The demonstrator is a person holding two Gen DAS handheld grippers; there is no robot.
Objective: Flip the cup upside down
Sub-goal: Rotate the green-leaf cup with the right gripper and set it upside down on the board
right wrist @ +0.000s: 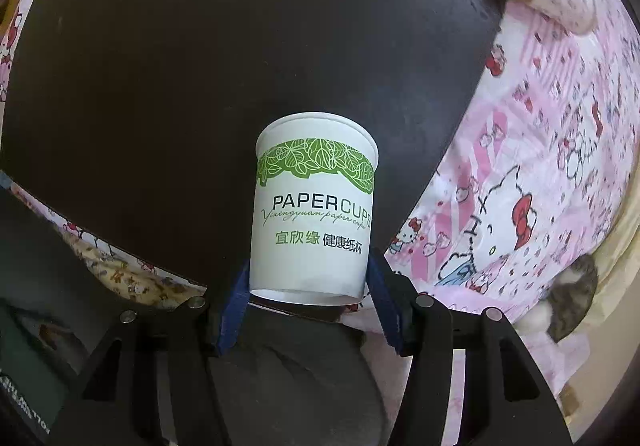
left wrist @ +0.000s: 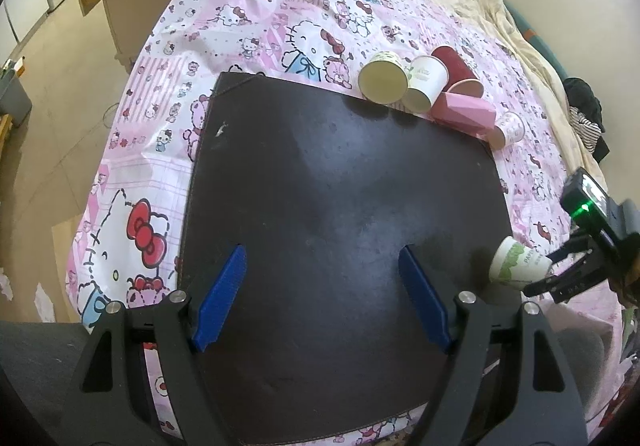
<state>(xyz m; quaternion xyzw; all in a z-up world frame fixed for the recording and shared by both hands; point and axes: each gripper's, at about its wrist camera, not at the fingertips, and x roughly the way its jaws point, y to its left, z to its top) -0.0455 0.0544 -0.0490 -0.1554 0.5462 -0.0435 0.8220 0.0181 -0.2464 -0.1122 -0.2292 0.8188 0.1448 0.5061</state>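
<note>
A white paper cup with a green leaf band (right wrist: 314, 213) sits between the blue fingers of my right gripper (right wrist: 308, 286), which is shut on it near its base. The cup points away from the camera over the dark mat (right wrist: 200, 65). In the left wrist view the same cup (left wrist: 516, 264) is held tilted at the mat's right edge by the right gripper (left wrist: 548, 278). My left gripper (left wrist: 322, 298) is open and empty, its blue fingers (left wrist: 222, 298) spread above the dark mat (left wrist: 340, 185).
Several other cups lie on their sides at the mat's far edge: a cream one (left wrist: 382, 77), a white one (left wrist: 426, 83), a dark red one (left wrist: 458, 71), a pink faceted one (left wrist: 466, 111) and a small patterned one (left wrist: 508, 129). A pink Hello Kitty cloth (left wrist: 280, 25) covers the table.
</note>
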